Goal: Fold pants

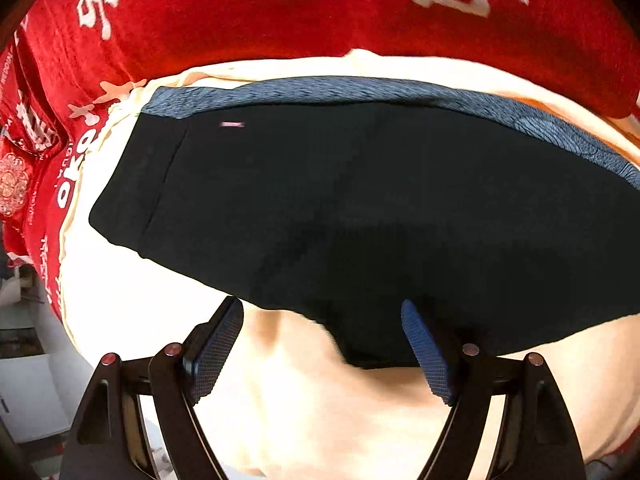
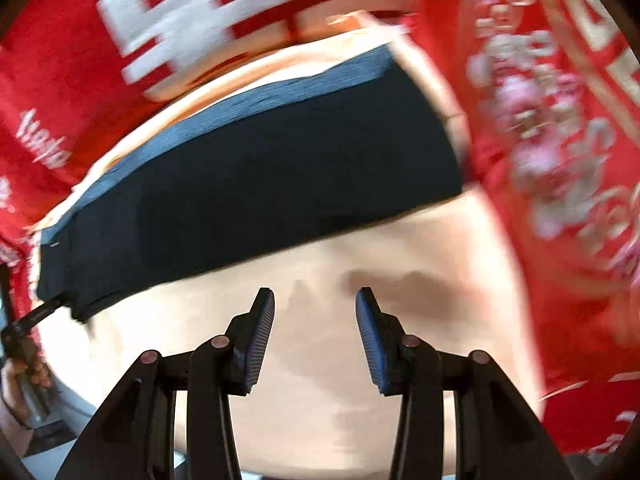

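Observation:
The black pants [image 1: 360, 208] lie folded flat on a cream cloth [image 1: 320, 408], with a blue textured layer [image 1: 360, 88] showing along their far edge. My left gripper [image 1: 322, 320] is open at the pants' near edge, its right finger over the black fabric. In the right wrist view the pants [image 2: 260, 184] stretch from lower left to upper right. My right gripper [image 2: 314, 312] is open and empty over the cream cloth [image 2: 320, 360], a little short of the pants. The left gripper's finger [image 2: 44, 308] touches the pants' left corner there.
A red cloth with white characters [image 1: 240, 8] surrounds the cream cloth on the far side and left. In the right wrist view the red cloth [image 2: 560, 160] also runs down the right side. White furniture [image 1: 28, 392] shows beyond the table's left edge.

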Demonstrator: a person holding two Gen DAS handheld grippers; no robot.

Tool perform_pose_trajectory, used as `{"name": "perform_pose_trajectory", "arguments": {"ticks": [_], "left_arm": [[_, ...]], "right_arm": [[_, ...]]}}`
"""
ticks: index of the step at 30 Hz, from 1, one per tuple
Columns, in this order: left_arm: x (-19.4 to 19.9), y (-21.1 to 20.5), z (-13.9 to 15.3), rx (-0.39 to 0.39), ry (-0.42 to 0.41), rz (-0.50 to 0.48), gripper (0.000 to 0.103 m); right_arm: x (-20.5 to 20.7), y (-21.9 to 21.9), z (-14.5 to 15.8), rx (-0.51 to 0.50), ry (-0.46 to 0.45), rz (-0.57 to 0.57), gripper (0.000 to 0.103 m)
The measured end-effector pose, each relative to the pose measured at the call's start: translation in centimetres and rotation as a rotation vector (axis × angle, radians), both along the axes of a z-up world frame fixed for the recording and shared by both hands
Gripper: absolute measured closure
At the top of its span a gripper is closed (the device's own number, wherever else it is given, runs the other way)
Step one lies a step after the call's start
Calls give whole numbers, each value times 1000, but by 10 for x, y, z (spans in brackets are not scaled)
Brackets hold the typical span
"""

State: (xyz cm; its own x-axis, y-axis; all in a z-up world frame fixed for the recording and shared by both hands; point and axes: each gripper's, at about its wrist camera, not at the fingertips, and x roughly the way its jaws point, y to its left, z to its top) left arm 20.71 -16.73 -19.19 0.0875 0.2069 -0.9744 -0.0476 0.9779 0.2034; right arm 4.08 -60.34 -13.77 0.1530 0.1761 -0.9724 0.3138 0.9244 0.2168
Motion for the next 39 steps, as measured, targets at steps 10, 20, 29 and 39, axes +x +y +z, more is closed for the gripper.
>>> {"name": "perform_pose_trajectory", "arguments": {"ticks": [10, 20, 29, 39], "left_arm": [[11, 80, 4, -50, -31, -98, 21], [49, 177, -28, 16, -80, -71, 21], [49, 188, -33, -13, -93, -89, 19], [46, 216, -40, -71, -87, -71, 8]], "right_arm": [[40, 225, -33, 274, -29, 93, 57], [65, 370, -90, 544, -56, 52, 57], [67, 368, -98, 583, -74, -23, 57], [74, 374, -74, 469, -107, 11, 95]]}}
